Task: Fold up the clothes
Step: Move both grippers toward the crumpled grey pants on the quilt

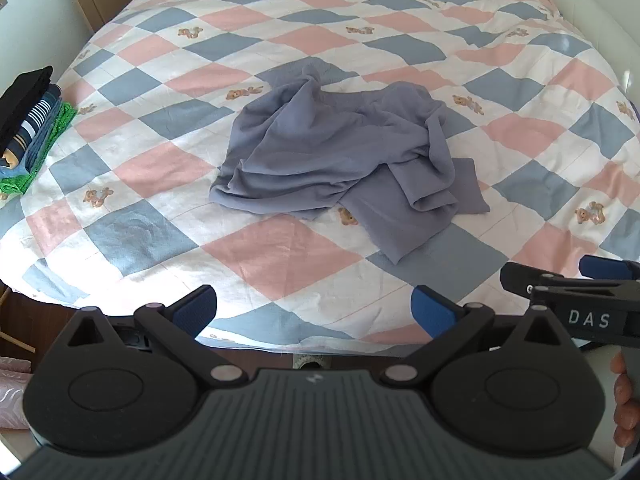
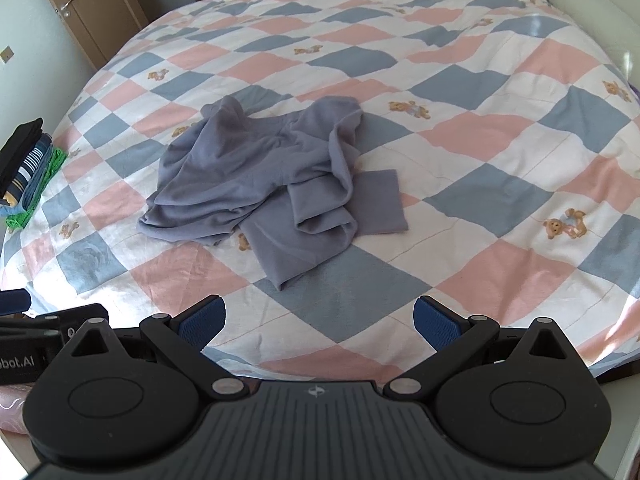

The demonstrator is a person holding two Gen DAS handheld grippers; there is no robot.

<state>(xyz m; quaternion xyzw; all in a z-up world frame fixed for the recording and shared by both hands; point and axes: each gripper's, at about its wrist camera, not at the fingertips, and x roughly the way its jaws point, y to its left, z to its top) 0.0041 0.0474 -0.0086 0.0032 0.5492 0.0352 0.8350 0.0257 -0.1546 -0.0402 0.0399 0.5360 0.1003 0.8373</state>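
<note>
1. We face a wide bed covered by a quilt (image 1: 280,256) of pink, grey-blue and white diamond patches, dotted with small embroidered teddy bears; pale walls and a wooden door (image 2: 76,8) stand behind it.
2. A crumpled grey-lilac garment of soft knit fabric (image 1: 332,152) lies in a loose heap near the middle of the quilt, with two flat sleeve-like pieces sticking out toward us and to the right.
3. Nothing touches the garment; both of our grippers sit well back from it, at the near edge of the bed.
4. Our left gripper (image 1: 314,312), black with blue padded fingers (image 1: 196,312), has its fingers spread wide and holds nothing.
5. Our right gripper (image 2: 320,320), of the same make, also has its blue pads (image 2: 436,324) wide apart and empty.
6. In the left view, the right gripper's side shows at the right edge, with fingers of the hand (image 1: 624,400) holding it just below.
7. At the far left edge of the bed sits a stack of folded clothes (image 1: 28,128): black on top, then navy with white stripes, blue, and bright green.
</note>
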